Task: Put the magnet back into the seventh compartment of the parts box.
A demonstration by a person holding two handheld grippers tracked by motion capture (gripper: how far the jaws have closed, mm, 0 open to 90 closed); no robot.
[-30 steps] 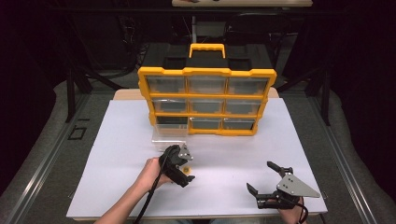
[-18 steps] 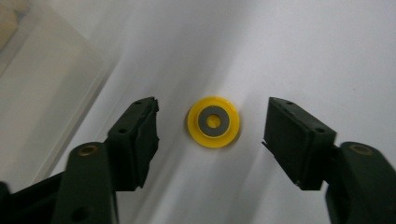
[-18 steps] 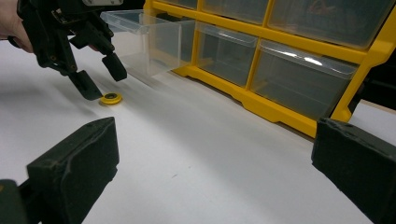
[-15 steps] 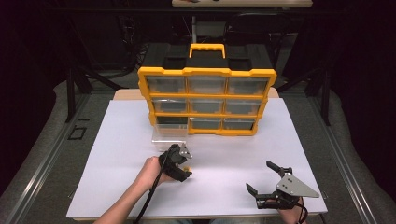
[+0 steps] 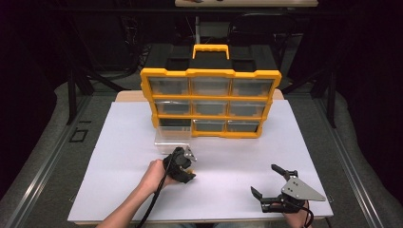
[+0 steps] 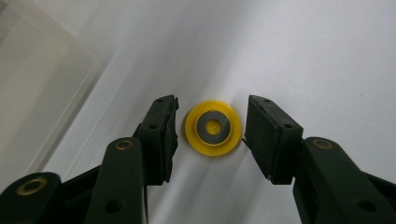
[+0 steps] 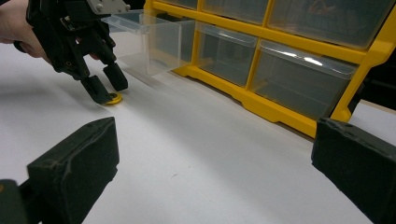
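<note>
A small yellow disc [image 6: 213, 128] with a grey ring in its middle lies flat on the white table sheet [image 5: 228, 156]. My left gripper [image 6: 212, 135] points down at it, one jaw on each side. The jaws have just been closing, and narrow gaps still separate the pads [image 6: 163, 135] from the disc's rim. In the right gripper view the left gripper [image 7: 105, 88] stands over the disc [image 7: 113, 98]. From above, the left gripper [image 5: 187, 172] is just in front of a clear drawer [image 5: 172, 138]. My right gripper [image 5: 265, 179] rests open and empty near the front right.
A yellow organizer [image 5: 211, 102] with clear drawers and a black handle stands at the back of the sheet. Its bottom-left clear drawer [image 7: 154, 39] sits pulled out on the sheet, close to the left gripper. The sheet's front edge [image 5: 199, 221] is near both hands.
The left gripper's jaws have narrowed around the yellow disc, and the hand has shifted slightly. The right gripper has stayed where it was.
</note>
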